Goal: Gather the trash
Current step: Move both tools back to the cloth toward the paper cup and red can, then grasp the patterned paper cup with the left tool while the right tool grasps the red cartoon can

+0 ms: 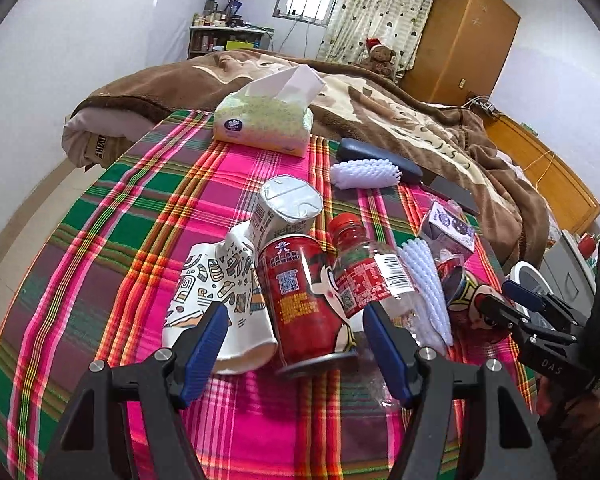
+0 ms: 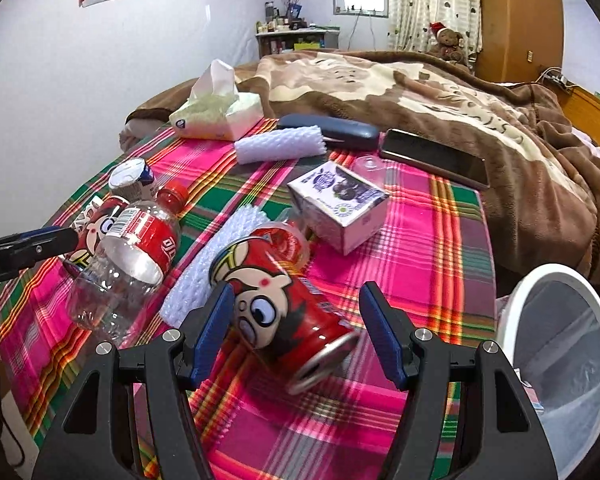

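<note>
Left wrist view: left gripper (image 1: 294,336) jaws wide around one of two red cans (image 1: 304,300); one plastic bottle (image 1: 364,276); right gripper (image 2: 296,330) wide around the second can (image 2: 284,300); one bin (image 2: 560,360) beside the bedspread (image 2: 420,248).

A plaid bedsheet (image 2: 440,240) is covering the bed, a brown blanket (image 2: 460,104) bunching behind it. A tissue pack (image 1: 260,124) is sitting near a dark glasses case (image 2: 332,130) and a smartphone (image 2: 436,158). A teddy bear (image 2: 446,42) is lounging by the curtain (image 1: 376,12).
</note>
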The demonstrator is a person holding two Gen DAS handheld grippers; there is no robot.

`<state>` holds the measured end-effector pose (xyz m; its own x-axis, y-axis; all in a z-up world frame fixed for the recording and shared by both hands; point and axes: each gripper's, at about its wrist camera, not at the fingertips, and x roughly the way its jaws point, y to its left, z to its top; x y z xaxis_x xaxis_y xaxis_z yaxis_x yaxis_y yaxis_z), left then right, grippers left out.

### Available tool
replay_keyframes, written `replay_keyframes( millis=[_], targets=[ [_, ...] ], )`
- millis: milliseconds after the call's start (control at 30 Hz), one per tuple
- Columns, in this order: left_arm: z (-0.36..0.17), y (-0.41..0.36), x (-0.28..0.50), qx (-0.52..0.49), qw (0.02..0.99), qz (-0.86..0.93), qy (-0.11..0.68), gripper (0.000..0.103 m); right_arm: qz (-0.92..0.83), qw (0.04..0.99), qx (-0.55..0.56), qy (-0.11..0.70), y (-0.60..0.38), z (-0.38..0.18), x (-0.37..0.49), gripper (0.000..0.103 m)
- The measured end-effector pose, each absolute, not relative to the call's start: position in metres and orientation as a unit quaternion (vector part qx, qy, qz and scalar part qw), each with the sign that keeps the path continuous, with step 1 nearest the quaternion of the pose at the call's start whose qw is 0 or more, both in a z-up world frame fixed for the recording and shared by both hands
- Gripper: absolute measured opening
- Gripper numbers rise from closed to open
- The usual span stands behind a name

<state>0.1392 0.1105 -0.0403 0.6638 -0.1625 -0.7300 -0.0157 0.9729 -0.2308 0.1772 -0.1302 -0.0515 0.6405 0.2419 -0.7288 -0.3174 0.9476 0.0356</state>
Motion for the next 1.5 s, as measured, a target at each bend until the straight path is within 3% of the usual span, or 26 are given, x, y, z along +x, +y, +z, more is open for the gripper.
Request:
replay_keyframes(
  millis=[967, 1500],
  targets=[
    [-0.079, 0.160, 0.164, -0.149, 0.889, 0.013, 0.433, 0.070, 0.167, 0.892, -0.057, 0.417, -0.110, -0.065, 0.177, 0.063],
    [-0.070, 0.155, 0.153, -0.127, 0.897, 0.019, 0.423, 0.061, 0.167, 0.896, -0.036, 0.411, -0.114, -0.066, 0.174, 0.060]
  ],
)
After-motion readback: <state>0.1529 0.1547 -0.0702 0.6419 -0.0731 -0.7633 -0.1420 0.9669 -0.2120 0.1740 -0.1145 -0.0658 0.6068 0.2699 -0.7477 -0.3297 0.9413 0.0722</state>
